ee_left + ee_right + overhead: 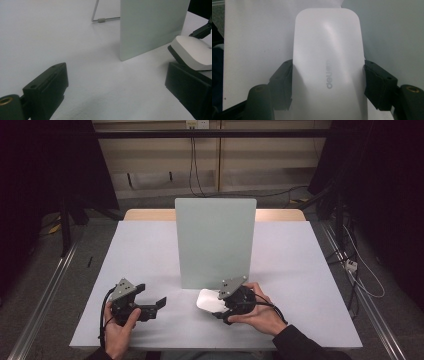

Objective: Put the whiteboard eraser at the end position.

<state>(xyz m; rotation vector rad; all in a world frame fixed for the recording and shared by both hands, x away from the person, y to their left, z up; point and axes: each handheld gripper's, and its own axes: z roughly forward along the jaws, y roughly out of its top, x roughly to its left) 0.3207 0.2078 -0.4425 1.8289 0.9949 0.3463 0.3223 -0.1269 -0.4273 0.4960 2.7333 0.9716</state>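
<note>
Fingers of the right gripper (328, 82) press both long sides of a white mouse (328, 57); black pads touch its flanks at lower left and lower right of the right gripper view, and the mouse runs up the middle of that frame with grey lettering near its lower centre. High view: mouse (209, 300) sits low and centre, just in front of the pale grey upright board (215, 242), on the white table (145, 250). Right hand (257, 312) wraps the gripper body from the lower right, palm under it, forearm in a dark sleeve (300, 345) entering from the bottom edge. Grey plate on top tilts toward frame centre.

Left gripper (160, 303) sits at lower left of the high view, pointing right toward the mouse. Its fingers stand wide apart with bare table between them, one pad at lower left and one at lower right of the left gripper view. Left hand (120, 325) grips from below, wrist coming up from the bottom edge. In that view the mouse (192, 51) lies at right, just past the right-hand pad, with the board (152, 25) upper centre and a wire stand (101, 17) behind it.
</note>
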